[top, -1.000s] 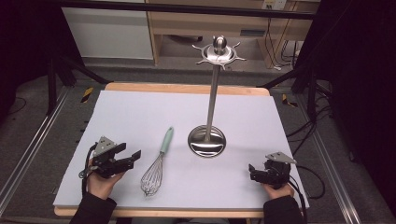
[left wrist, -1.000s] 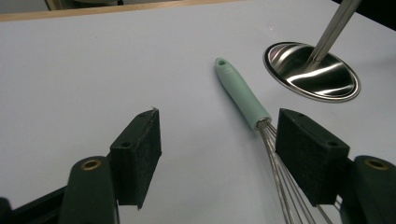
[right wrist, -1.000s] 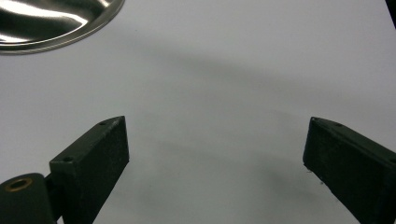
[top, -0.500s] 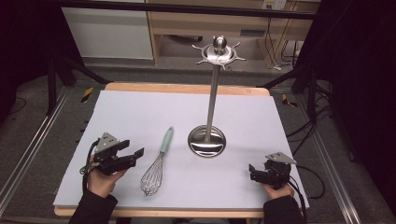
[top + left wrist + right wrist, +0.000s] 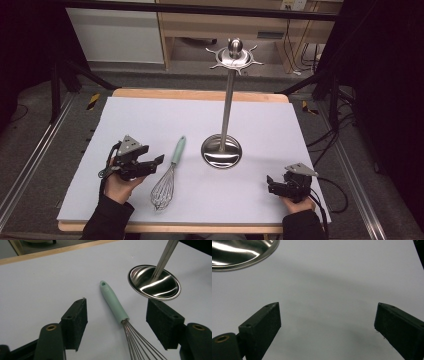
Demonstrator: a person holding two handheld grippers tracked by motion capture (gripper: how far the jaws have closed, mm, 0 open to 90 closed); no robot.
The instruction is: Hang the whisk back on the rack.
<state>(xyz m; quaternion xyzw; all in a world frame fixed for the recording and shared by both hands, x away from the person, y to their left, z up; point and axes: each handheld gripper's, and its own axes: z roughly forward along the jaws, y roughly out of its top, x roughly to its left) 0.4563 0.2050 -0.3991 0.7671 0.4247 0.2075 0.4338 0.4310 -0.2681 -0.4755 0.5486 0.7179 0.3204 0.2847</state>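
A whisk with a mint-green handle [image 5: 177,150] and a wire head [image 5: 162,190] lies flat on the white table cover, left of centre. My left gripper [image 5: 156,165] hovers just left of it, jaws pointing at it. Its jaws have just been closing slightly but stand wide open. In the left gripper view the whisk handle [image 5: 113,303] lies on the table ahead, framed by the two pads [image 5: 76,322] and touched by neither. My right gripper [image 5: 271,184] rests near the front right, open over bare cover, as the right gripper view [image 5: 327,325] shows.
A steel utensil stand rises from a round base [image 5: 221,151] at mid-table, its thin pole ending in a hooked crown [image 5: 234,55]. The base [image 5: 154,282] sits just right of the whisk handle. The table's wooden edge [image 5: 200,94] runs along the back.
My left gripper has moved right toward the whisk and risen a little. The right gripper, the whisk and the stand have not moved.
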